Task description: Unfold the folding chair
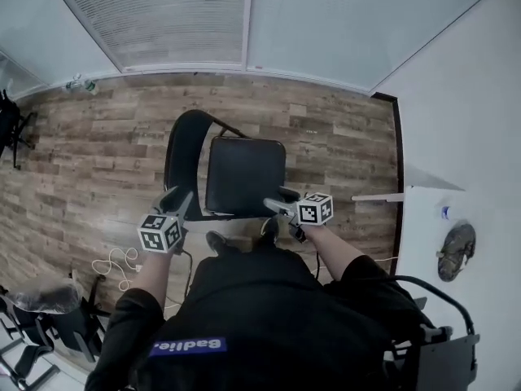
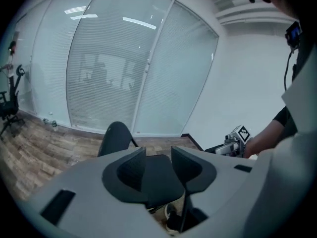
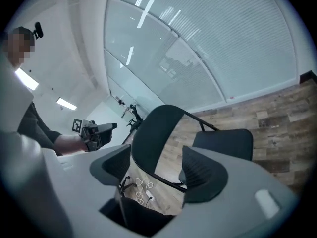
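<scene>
The black folding chair with a padded seat [image 1: 244, 173] stands mid-frame in the head view on the wood-plank floor [image 1: 98, 157]. Its seat is level and its curved backrest [image 1: 181, 149] rises at the seat's left, so it looks already opened out. The left claw [image 1: 175, 199] hangs near the seat's lower left corner and the right claw [image 1: 281, 202] near its lower right. Both are spread wide and hold nothing. To finish well, I would press the seat's front edge fully flat so the frame locks. Keep the pads away from the hinges and check that every leg rests on the floor.
</scene>
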